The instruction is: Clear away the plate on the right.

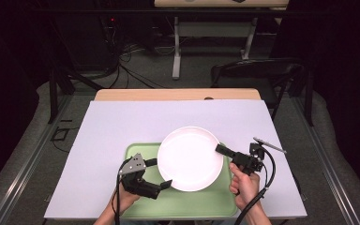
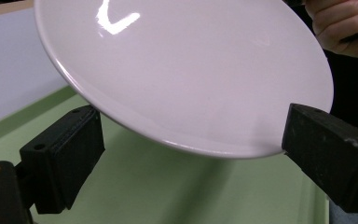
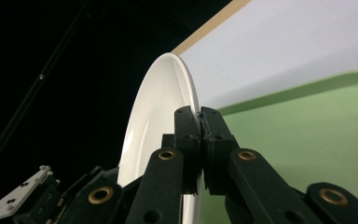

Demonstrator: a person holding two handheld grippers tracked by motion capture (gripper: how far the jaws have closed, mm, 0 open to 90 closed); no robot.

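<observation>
Overhead, a white plate [image 1: 191, 158] sits held above a green tray [image 1: 138, 152] on the pale counter [image 1: 122, 122], carried between two hand-held tools. The right tool [image 1: 219, 148] is pressed together on the plate's right rim, its black jaws pinching the thin edge between them, as the right gripper view shows edge-on. The left tool [image 1: 167, 184] meets the plate at its near-left rim; in the left gripper view its jaws stand spread wide, one on either side of the rim, with the plate's underside lifted clear of the tray and tilted. Whether either left jaw actually touches the china cannot be told. The plate appears to hang mostly from the right tool's narrow pinch, and that is the likely weak point: a glossy, smooth rim gripped at one small spot could pivot or slide out if the person's right hand [image 1: 244, 186] twists or jolts. With the left jaws spread rather than clamped, they would offer little to stop a slip. A drop would probably land on the tray below, though a tilted plate could skid off toward the counter.
</observation>
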